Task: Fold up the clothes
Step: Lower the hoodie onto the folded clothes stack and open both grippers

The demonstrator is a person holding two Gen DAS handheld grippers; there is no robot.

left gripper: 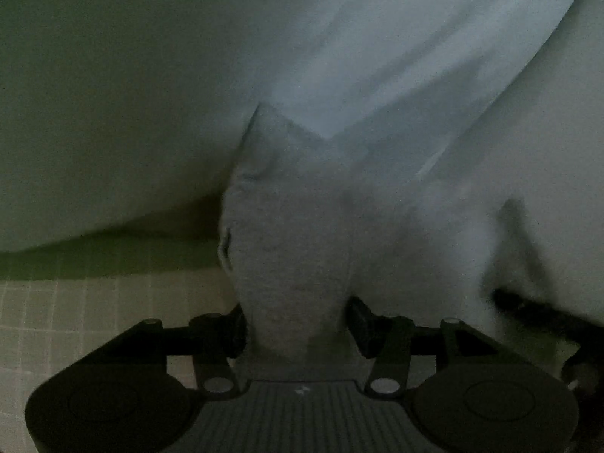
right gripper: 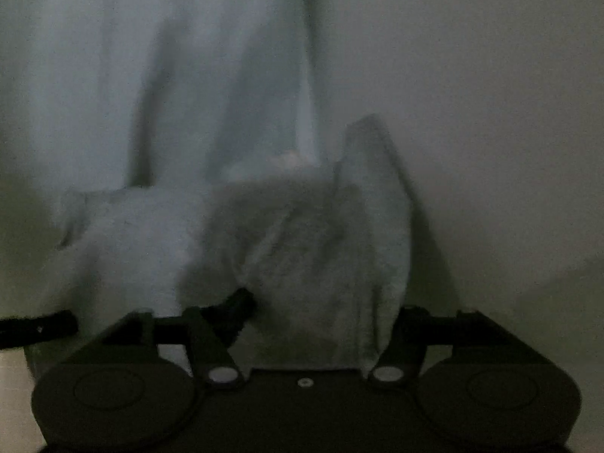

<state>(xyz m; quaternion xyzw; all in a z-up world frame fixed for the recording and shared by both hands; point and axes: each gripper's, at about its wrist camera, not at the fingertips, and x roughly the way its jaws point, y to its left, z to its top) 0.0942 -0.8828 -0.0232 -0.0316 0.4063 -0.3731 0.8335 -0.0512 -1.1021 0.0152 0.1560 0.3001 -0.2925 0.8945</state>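
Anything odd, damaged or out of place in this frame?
Nothing stands out. The pale garment is bunched between the left hand-held gripper and the right hand-held gripper, as folding would need. The views are dim and blurred.

Dim light, pale surface point(left gripper: 94, 132), small-tiled floor point(left gripper: 75, 321) below.

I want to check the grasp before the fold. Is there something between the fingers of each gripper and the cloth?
Nothing visible does. The left gripper has the pale garment bunched directly between its fingers, and the right gripper grips the same fabric likewise. The views are dark, so small things could be missed.
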